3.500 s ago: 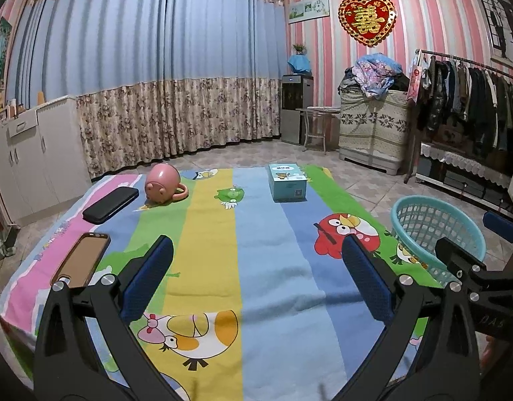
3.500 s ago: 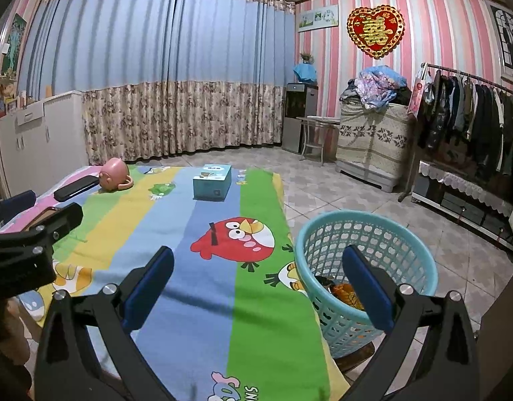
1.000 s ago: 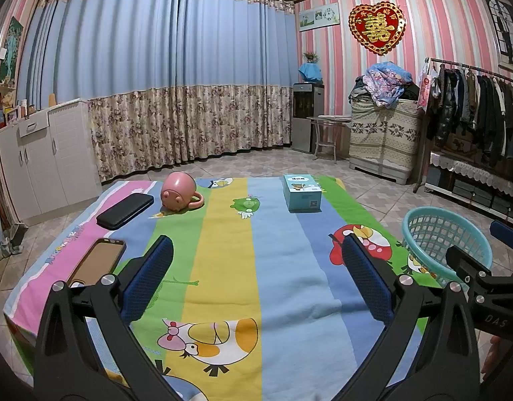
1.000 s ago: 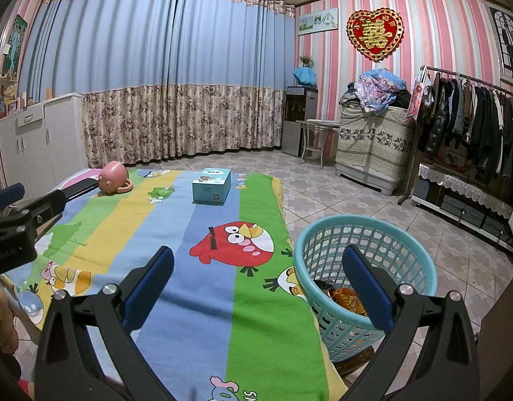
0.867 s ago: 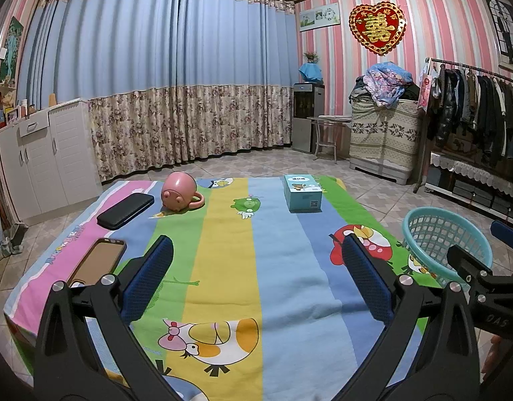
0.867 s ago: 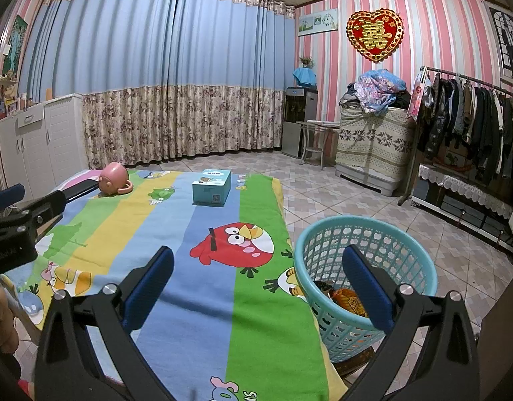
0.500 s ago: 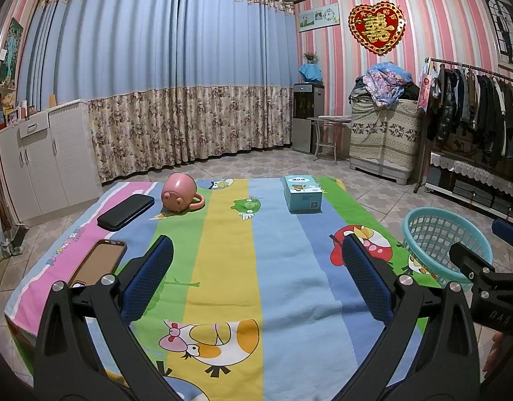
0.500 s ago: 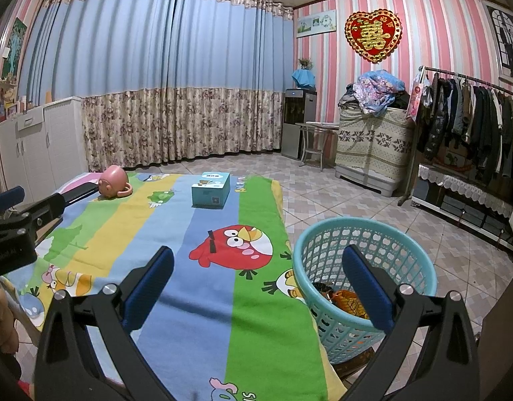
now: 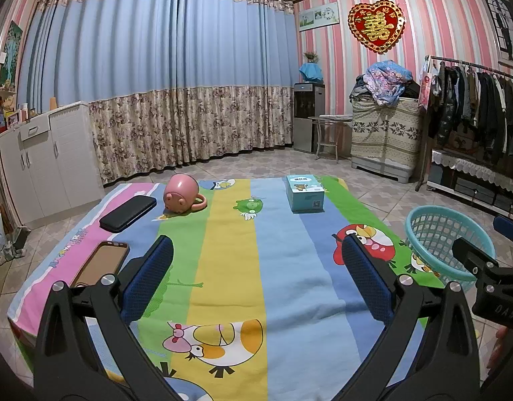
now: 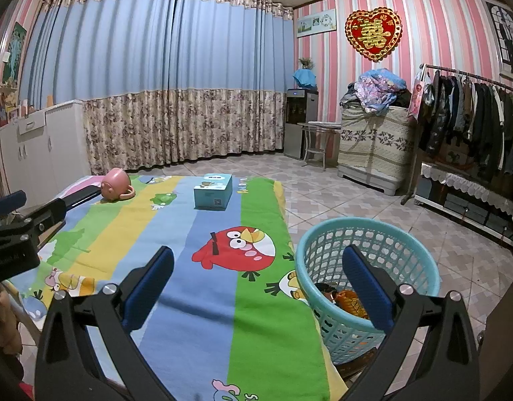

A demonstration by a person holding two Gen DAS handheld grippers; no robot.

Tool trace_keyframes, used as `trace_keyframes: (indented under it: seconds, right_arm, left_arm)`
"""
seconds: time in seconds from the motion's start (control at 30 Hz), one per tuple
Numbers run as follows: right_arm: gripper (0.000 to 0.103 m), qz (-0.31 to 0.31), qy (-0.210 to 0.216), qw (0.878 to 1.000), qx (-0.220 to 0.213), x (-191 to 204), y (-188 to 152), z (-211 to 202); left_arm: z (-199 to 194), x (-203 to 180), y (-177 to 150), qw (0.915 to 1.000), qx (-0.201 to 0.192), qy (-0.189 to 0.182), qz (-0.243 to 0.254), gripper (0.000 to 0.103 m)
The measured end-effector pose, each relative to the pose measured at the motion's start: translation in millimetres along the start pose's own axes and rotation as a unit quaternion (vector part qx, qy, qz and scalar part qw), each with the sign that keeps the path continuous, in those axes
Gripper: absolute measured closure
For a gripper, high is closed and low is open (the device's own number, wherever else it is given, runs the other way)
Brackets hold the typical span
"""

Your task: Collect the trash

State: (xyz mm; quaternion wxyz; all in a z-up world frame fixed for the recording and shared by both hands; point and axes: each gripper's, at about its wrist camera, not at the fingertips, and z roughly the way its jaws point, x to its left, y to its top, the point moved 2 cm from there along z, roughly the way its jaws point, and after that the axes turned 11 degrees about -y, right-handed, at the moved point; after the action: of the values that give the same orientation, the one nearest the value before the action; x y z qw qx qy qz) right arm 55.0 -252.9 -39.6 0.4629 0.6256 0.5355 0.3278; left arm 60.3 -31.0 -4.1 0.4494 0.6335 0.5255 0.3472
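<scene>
A teal plastic basket (image 10: 366, 260) stands off the table's right edge, with orange and dark wrappers (image 10: 343, 299) lying in its bottom. It also shows at the right of the left wrist view as the basket (image 9: 436, 244). My left gripper (image 9: 256, 280) is open over the near part of the striped cartoon tablecloth (image 9: 236, 254), nothing between its blue pads. My right gripper (image 10: 256, 284) is open too, its right finger in front of the basket's rim. Each gripper's body shows at the edge of the other's view.
On the cloth lie a pink mug on its side (image 9: 182, 193), a black case (image 9: 127, 214), a phone (image 9: 101, 262) near the left edge and a light blue box (image 9: 304, 193) at the back. Cabinets stand left, a clothes rack right.
Both views have drawn back and risen slightly since 3.5 s ago; in the last second almost nothing moved. Both grippers stay open and empty.
</scene>
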Motion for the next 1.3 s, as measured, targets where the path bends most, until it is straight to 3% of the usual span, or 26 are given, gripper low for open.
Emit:
trace_keyframes:
  seconds: [1.3]
  right_arm:
    - [0.005, 0.003, 0.005, 1.000, -0.002, 6.7, 2.3, 4.8]
  left_arm:
    - [-1.5, -6.9, 3.7, 0.9999, -0.004, -0.006, 0.007, 0.005]
